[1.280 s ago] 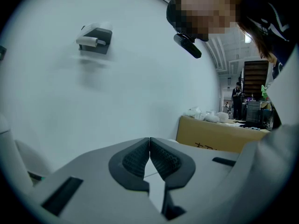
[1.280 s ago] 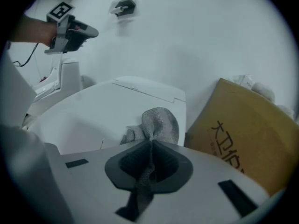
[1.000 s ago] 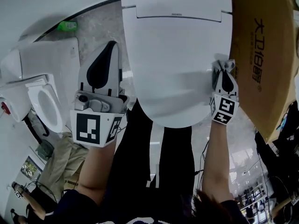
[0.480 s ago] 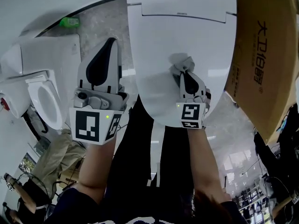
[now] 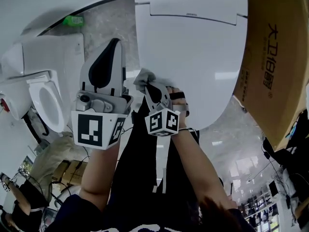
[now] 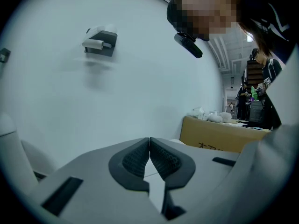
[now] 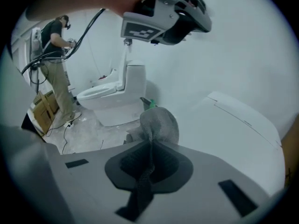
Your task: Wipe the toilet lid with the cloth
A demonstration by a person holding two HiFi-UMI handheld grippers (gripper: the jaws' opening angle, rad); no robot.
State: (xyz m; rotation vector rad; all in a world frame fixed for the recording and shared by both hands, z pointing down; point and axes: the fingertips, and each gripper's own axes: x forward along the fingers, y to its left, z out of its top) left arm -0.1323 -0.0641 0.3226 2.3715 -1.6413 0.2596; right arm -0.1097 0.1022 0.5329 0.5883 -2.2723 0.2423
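Now your right gripper [image 5: 148, 87], clamping the cloth [image 5: 142, 76], sat at 8 o'clock on the toilet lid [image 5: 198, 57]; left gripper [image 5: 115, 43] closed, farther off.

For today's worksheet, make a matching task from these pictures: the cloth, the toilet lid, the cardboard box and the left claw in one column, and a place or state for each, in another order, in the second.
Things
1. cloth
2. toilet lid
3. cardboard box
4. left claw

Places or states
A. shut, with nothing in it
B. white and closed down
C. pinched in the right claw
D. brown, at the right edge of the head view

Pairs: 1-C, 2-B, 3-D, 4-A
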